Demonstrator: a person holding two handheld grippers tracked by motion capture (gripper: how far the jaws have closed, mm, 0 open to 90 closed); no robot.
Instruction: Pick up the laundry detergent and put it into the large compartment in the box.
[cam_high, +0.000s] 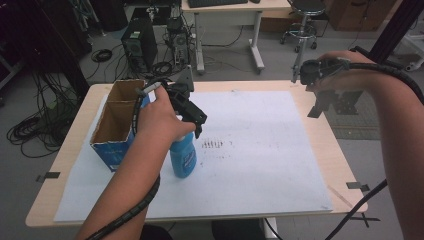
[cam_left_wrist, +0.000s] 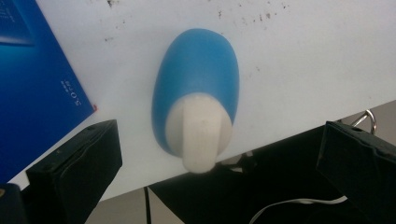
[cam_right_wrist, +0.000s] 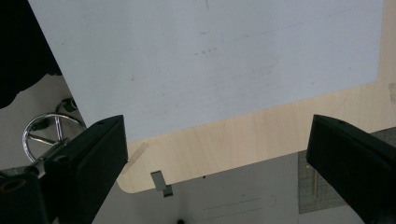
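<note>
The blue bottle (cam_high: 183, 156) is standing upright on the white paper sheet (cam_high: 260, 150) that is covering most of the wooden table (cam_high: 345, 165), and it is sitting just beside the blue cardboard box (cam_high: 114, 127), on the box's right side in the high view. The box is standing open at the top, and a divider is splitting it into two compartments. The left gripper (cam_high: 196, 119) is hovering directly above the bottle, with the person's left hand (cam_high: 159, 117) wrapping around its handle. In the left gripper view, the bottle (cam_left_wrist: 196, 93) is appearing from above, its white cap (cam_left_wrist: 200, 133) pointing toward the camera, and the two black jaws are standing wide apart on either side of it without touching it; the left gripper (cam_left_wrist: 212, 154) is therefore released and is grasping nothing. The blue wall of the box (cam_left_wrist: 32, 88) is lying at the left edge of that view. The right gripper (cam_high: 322, 102) is being held up in the air over the far right corner of the table, well apart from the bottle. In the right gripper view, its jaws are spread wide with nothing between them, so the right gripper (cam_right_wrist: 217, 158) is also released, and it is looking down on the paper sheet (cam_right_wrist: 210, 60) and the rounded table (cam_right_wrist: 243, 140) corner.
</note>
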